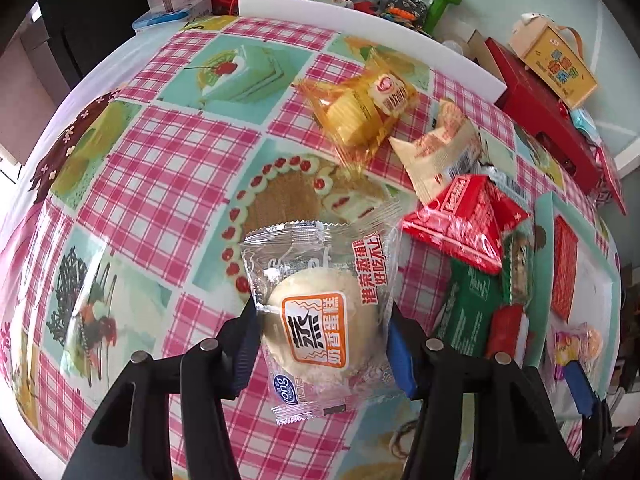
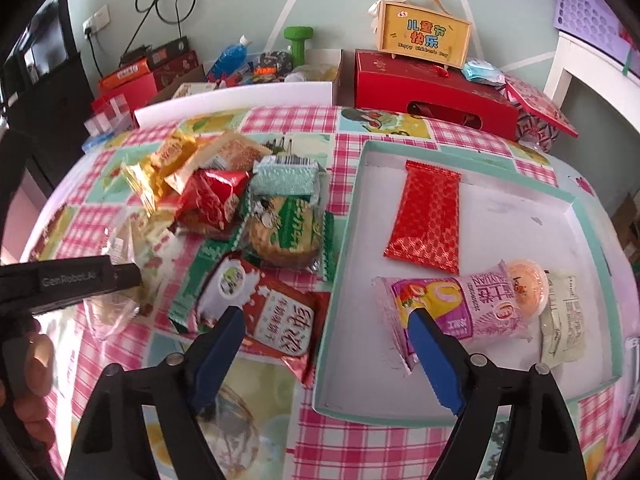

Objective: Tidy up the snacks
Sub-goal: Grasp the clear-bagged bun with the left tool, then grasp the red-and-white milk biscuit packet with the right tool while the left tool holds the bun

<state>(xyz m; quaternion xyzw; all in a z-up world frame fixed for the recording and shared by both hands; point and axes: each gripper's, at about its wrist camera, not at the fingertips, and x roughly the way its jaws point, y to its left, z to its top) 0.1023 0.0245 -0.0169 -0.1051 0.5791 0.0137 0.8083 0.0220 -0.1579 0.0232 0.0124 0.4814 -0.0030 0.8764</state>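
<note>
L gripper [image 1: 322, 334] straddles steamed cake pack [image 1: 318, 320] on tablecloth [image 1: 168, 148]; pack's long axis runs away from fingers, pads at wrapper's sides, grip looks closed. R gripper [image 2: 326, 338] open, empty, above tray [image 2: 520, 216] edge; tray lies to the pack's right.

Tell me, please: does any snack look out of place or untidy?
Yes. Several packets lie heaped and overlapping on the tablecloth, outside the tray. In the tray, the pink packet lies askew.
</note>
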